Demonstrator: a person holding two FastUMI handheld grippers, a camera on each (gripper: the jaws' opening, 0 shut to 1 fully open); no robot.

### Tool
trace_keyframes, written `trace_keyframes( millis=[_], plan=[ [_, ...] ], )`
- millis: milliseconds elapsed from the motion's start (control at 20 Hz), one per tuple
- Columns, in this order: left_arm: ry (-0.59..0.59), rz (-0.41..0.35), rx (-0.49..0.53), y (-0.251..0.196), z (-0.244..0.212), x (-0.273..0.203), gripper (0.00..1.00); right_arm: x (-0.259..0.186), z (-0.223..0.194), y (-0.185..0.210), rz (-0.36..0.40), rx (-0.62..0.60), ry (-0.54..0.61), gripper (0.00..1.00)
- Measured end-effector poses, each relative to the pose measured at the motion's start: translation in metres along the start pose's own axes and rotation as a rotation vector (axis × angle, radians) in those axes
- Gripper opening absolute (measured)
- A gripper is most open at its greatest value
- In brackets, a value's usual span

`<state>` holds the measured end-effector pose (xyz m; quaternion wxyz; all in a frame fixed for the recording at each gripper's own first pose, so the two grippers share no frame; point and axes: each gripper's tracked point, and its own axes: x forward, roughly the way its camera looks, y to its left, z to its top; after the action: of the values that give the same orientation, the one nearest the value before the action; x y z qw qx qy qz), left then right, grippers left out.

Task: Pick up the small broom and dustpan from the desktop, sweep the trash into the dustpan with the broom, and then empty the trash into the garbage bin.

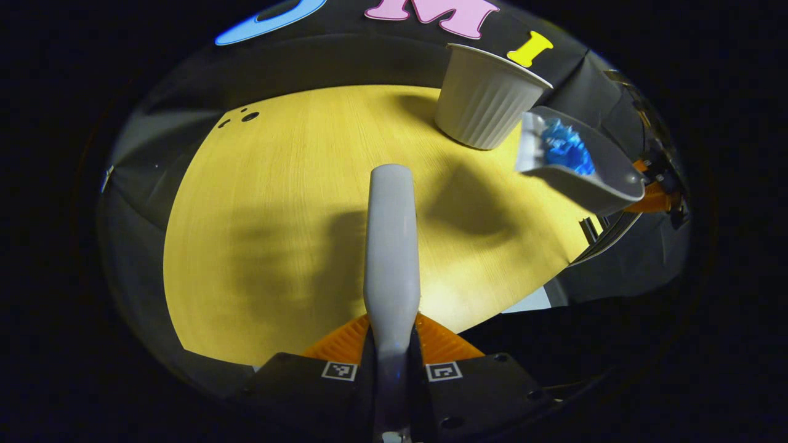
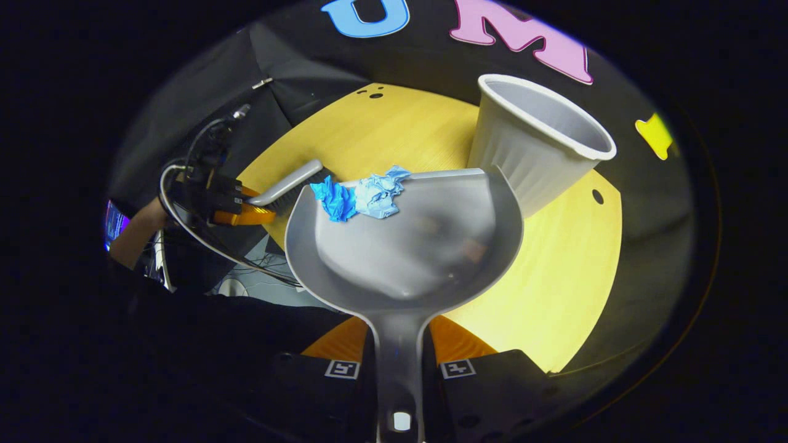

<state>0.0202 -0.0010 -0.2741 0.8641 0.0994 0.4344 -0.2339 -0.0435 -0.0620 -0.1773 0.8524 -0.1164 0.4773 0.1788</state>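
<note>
My left gripper (image 1: pixel 392 344) is shut on the grey broom (image 1: pixel 390 246), which points out over the yellow desktop (image 1: pixel 277 203). My right gripper (image 2: pixel 399 354) is shut on the handle of the grey dustpan (image 2: pixel 406 246), held above the table. Crumpled blue and pale blue paper trash (image 2: pixel 360 194) lies at the dustpan's front lip. The white ribbed garbage bin (image 2: pixel 535 147) stands just beyond the dustpan's right side. From the left gripper view the dustpan (image 1: pixel 591 175) with the blue trash (image 1: pixel 566 147) hangs next to the bin (image 1: pixel 486 98). The left gripper (image 2: pixel 237 206) and the broom (image 2: pixel 289 181) also appear in the right gripper view.
The round yellow table (image 2: pixel 554 277) has small dark holes near its far edge (image 1: pixel 243 117). Cables (image 2: pixel 184 209) and a person's arm (image 2: pixel 132 234) are at the left of the right gripper view. Black cloth walls surround the table.
</note>
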Motion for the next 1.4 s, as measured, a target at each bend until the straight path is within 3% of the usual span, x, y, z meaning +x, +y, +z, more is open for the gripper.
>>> trace_keyframes(
  millis=[200, 300, 550, 800, 900, 1150, 1350, 1400],
  plan=[
    [-0.013, 0.007, 0.026, 0.008, -0.003, -0.004, 0.26, -0.029, 0.016, -0.001, 0.002, 0.033, -0.018, 0.33],
    [-0.003, -0.001, 0.039, 0.008, -0.008, -0.002, 0.29, -0.041, 0.033, -0.015, -0.025, 0.024, -0.048, 0.33],
    [0.029, 0.013, 0.054, 0.015, -0.021, -0.001, 0.26, -0.054, 0.069, -0.043, -0.068, 0.104, -0.111, 0.33],
    [0.008, 0.044, 0.011, 0.033, -0.011, -0.005, 0.26, -0.047, 0.097, -0.104, -0.175, 0.127, -0.158, 0.33],
    [-0.007, 0.051, -0.007, 0.042, -0.002, -0.008, 0.29, -0.041, 0.101, -0.121, -0.191, 0.139, -0.159, 0.32],
    [-0.025, 0.07, -0.024, 0.051, 0.016, -0.008, 0.26, -0.032, 0.111, -0.164, -0.249, 0.141, -0.152, 0.33],
    [-0.025, 0.073, -0.036, 0.055, 0.021, -0.005, 0.29, -0.015, 0.109, -0.192, -0.368, 0.045, -0.085, 0.33],
    [-0.022, 0.07, -0.044, 0.054, 0.02, -0.004, 0.26, -0.014, 0.107, -0.201, -0.411, 0.014, -0.059, 0.33]
  ],
)
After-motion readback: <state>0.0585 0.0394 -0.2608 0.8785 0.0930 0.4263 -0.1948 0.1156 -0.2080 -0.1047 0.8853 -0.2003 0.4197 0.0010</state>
